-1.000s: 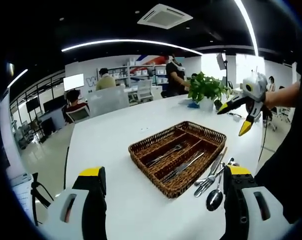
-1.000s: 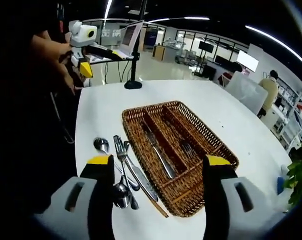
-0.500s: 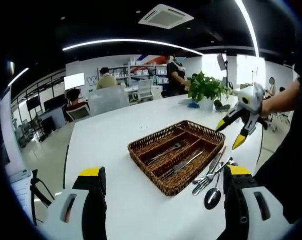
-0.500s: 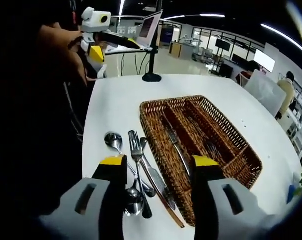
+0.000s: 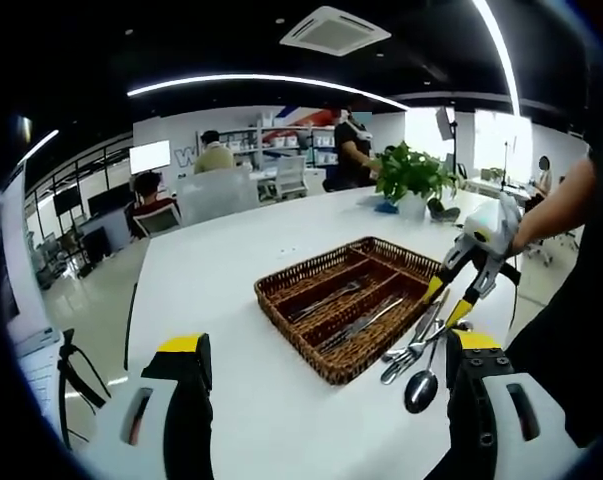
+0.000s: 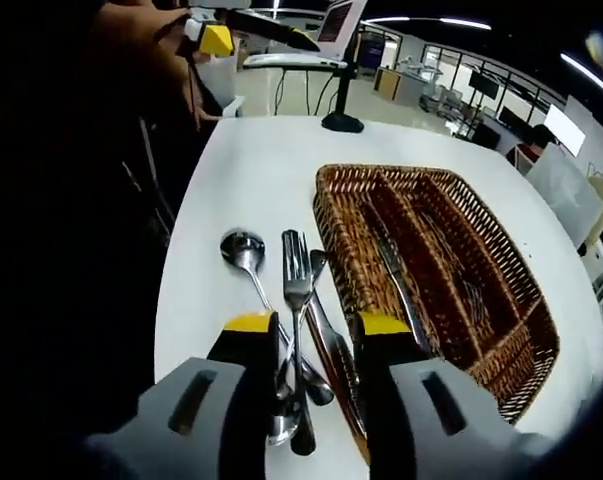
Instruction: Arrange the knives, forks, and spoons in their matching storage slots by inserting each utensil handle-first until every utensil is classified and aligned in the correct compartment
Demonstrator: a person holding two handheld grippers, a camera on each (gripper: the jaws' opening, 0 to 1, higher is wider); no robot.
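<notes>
A brown wicker basket with long compartments stands on the white table; a knife and a fork lie inside it. Beside its long wall loose cutlery lies in a bunch: a spoon, a fork, a knife and another spoon. My right gripper hangs low over that bunch, open, jaws fairly close, the handles below the gap; it is also seen as my right gripper. My left gripper is wide open, back from the basket, holding nothing.
A laptop on a stand is at the table's far end. A potted plant stands at the other end, with people and desks behind it. The table edge runs close beside the loose cutlery.
My right gripper has come down and forward onto the loose cutlery, and its jaws have narrowed. The left gripper has hardly moved.
</notes>
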